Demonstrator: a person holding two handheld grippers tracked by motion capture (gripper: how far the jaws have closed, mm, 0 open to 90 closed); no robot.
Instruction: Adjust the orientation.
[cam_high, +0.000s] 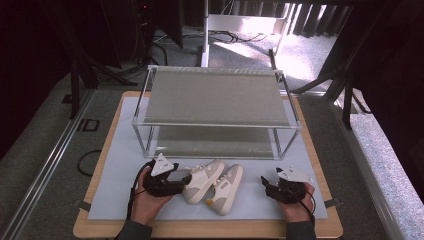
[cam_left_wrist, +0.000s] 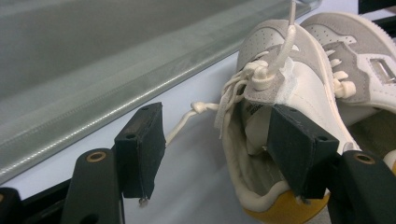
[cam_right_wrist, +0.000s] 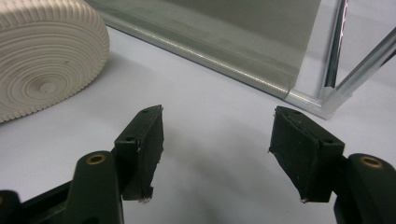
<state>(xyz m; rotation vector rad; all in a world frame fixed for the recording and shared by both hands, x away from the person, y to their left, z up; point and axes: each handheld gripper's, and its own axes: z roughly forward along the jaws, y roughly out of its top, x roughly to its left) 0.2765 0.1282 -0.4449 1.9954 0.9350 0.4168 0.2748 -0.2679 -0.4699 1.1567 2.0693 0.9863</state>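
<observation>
- Nearest the high camera are the person's two hands at the table's near edge; the left gripper (cam_high: 176, 179) is at the heel of the left shoe (cam_high: 202, 181), and the right gripper (cam_high: 268, 186) rests on the white mat (cam_high: 115, 175) off to the right of the pair.
- Taking the two-tier shelf rack (cam_high: 215, 95) as the landmark: both shoes lie on the mat just in front of its lower tier, side by side and touching or nearly so, toes angled toward the rack.
- The right shoe (cam_high: 226, 189) lies on its side next to the left one, its ribbed sole turned toward the right gripper; it sits untouched.
- In the left gripper view the jaws stand apart, straddling one wall of the left shoe's (cam_left_wrist: 280, 116) collar: one jaw is inside the opening, the other outside on the lace (cam_left_wrist: 184, 122) side. The pads do not look pressed onto the wall yet, so I read this as a grip being set up, not made.
- In the right gripper view the jaws are wide apart with bare mat between them, in front of the rack's near-right corner post (cam_right_wrist: 334, 56).
- Judged progress: early. Both rack tiers are bare and neither shoe is lifted; if the shoes are bound for the rack, gripping, carrying and placing each one all remain.
</observation>
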